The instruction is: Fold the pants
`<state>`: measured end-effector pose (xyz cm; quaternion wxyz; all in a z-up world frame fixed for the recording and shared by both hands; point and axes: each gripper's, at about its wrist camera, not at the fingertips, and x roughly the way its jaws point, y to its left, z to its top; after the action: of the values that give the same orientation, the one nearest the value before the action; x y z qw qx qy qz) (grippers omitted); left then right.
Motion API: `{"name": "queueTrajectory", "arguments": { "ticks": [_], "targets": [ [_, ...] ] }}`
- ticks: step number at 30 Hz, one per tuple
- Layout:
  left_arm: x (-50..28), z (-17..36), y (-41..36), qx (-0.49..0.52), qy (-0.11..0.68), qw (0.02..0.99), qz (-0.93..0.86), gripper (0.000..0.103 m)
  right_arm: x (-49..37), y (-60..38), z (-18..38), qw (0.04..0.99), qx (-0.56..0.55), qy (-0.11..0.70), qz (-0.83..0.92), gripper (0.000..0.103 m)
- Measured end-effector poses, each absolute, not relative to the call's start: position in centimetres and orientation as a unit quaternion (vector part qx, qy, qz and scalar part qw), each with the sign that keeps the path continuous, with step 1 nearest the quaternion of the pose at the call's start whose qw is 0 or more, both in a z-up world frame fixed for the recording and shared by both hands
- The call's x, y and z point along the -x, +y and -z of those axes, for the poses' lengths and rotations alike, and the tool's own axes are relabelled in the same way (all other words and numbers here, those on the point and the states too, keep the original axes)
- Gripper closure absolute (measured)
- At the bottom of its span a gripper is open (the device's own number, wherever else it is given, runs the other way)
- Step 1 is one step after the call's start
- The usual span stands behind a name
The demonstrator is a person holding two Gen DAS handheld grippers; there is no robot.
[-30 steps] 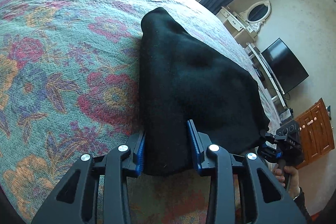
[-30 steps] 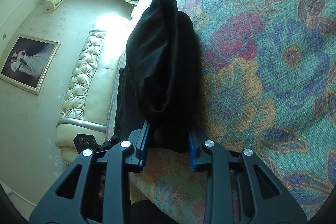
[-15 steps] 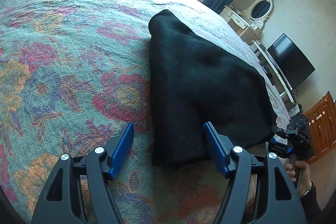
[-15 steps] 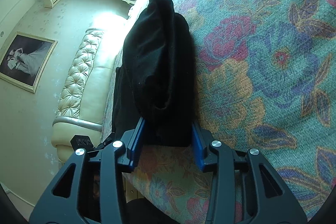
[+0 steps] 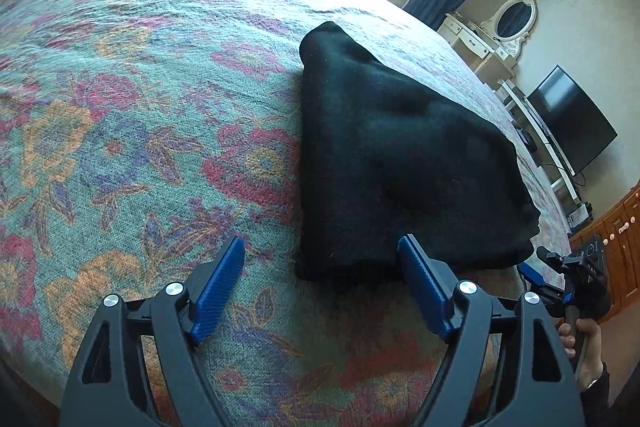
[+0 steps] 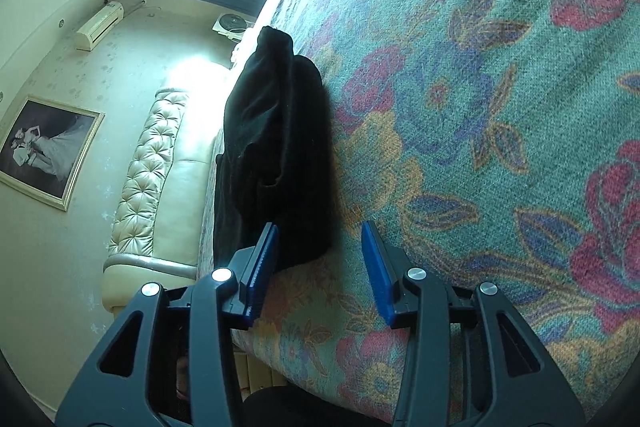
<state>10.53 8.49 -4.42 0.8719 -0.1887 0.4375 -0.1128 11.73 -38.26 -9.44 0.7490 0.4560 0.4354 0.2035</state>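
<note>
Both claws are seen spread wide, with nothing gripped between the blue pads. In the left wrist view, the left gripper (image 5: 320,279) fills the bottom of the frame; its right pad (image 5: 424,291) lies against the near edge of the black pants (image 5: 400,163), while its left pad (image 5: 218,291) is held apart from the cloth, over the floral bedspread (image 5: 120,131). At the lower right edge of that view the right gripper (image 5: 576,279) is partly shown, held in a hand (image 5: 584,351), just beside the right corner of the pants.

In the right wrist view, the right gripper (image 6: 320,267) occupies the lower centre. Its left pad (image 6: 260,267) is seen at the near corner of the pants (image 6: 276,163); whether it touches cannot be told. Its right pad (image 6: 378,271) stands clear over the bedspread (image 6: 500,107).

No containers are shown.

The pants are seen folded into a thick, compact bundle, lying on the bedspread right of centre in the left view and left of centre in the right view. The bundle narrows toward its far end, and stacked layers are visible along its side in the right view. Behind it, a tufted headboard (image 6: 148,179) is seen at the left.
</note>
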Motion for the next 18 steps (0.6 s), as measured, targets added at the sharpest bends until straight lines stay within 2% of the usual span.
{"name": "queueTrajectory", "arguments": {
  "ticks": [6,12,18],
  "targets": [
    [-9.1,4.2,7.2,0.161,0.449,0.872,0.114,0.025,-10.3,-38.4,9.4,0.752,-0.469,0.422,-0.192,0.058],
    [-7.4,3.4,5.0,0.128,0.444,0.879,0.12,0.025,-8.6,-37.5,8.7,0.756,-0.463,0.422,-0.188,0.046],
    [-5.5,2.3,2.9,0.106,0.432,0.888,0.117,0.025,-6.8,-36.3,8.4,0.768,-0.439,0.435,-0.17,0.044]
  ]
}}
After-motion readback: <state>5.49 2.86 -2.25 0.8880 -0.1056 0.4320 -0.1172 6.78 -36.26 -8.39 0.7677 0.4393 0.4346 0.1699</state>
